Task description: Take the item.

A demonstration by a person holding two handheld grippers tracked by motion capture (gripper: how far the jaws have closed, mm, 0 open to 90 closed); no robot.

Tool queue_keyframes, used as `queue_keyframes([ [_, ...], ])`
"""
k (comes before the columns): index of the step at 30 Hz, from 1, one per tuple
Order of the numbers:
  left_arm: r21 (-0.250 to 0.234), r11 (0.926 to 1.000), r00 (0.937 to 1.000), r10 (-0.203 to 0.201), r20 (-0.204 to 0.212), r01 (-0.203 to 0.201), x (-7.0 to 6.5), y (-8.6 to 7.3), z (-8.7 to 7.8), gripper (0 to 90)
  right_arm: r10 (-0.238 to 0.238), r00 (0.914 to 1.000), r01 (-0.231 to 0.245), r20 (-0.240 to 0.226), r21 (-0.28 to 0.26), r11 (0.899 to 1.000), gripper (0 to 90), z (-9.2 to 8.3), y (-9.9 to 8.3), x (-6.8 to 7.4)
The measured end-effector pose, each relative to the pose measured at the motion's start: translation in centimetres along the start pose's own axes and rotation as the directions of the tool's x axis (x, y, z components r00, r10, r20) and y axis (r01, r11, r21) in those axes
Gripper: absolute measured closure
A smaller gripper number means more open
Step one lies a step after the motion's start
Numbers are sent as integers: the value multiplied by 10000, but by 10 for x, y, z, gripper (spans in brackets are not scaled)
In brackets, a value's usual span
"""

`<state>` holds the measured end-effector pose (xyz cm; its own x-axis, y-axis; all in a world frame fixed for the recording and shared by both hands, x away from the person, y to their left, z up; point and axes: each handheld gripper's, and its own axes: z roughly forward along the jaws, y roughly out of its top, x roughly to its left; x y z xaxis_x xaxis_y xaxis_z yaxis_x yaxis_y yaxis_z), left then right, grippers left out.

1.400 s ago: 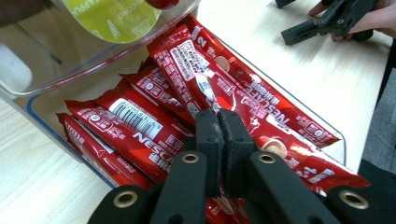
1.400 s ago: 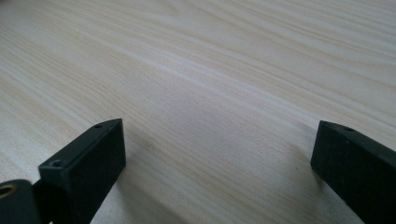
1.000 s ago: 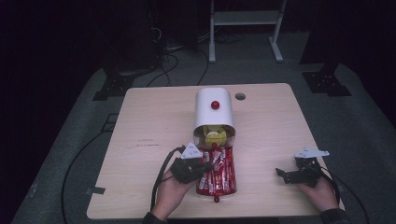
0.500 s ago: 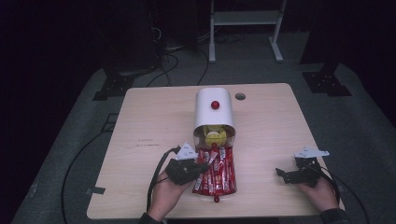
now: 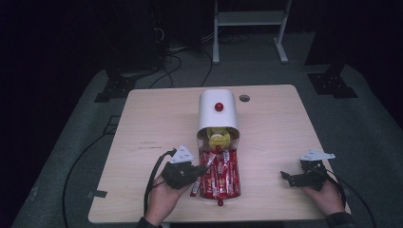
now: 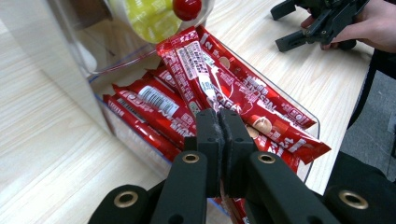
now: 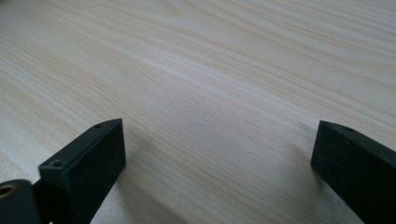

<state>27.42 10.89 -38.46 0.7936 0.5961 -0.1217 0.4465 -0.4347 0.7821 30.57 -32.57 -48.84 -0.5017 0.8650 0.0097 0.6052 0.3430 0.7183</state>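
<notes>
I had the left gripper point(image 6: 218, 122) clenched, its jaws pressed flat together over the near left edge of the tray point(image 5: 236, 190); whether a sachet was pinched between them I could not tell. The clear tray lay pulled out toward me from the white dispenser point(image 5: 217, 110) in the middle of the table point(image 5: 152, 123), and it was packed with red sachets point(image 6: 243, 95) lying lengthwise. A red knob point(image 5: 219, 107) sat on the dispenser's top, and a yellow disc point(image 5: 220, 139) showed in its open mouth. The right gripper point(image 5: 291, 179) rested well apart from all this, near the table's right front corner, released, with its jaws spread wide over bare wood. My right hand point(image 5: 325, 197) held it from behind, the cable trailing off the edge.
</notes>
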Motion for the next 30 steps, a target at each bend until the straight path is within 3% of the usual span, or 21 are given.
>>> queue_keyframes([
  [17, -205, 9994, 9990, -296, -324, 290, 11, -5, -17, 882, 1, 10000, -1, -3, 1, 10000, 25, 0, 0, 0],
  [30, -448, 9966, 9954, -718, -635, 690, 28, -11, -33, 881, -1, 10000, 1, -4, 1, 10000, 24, 0, 0, 0],
])
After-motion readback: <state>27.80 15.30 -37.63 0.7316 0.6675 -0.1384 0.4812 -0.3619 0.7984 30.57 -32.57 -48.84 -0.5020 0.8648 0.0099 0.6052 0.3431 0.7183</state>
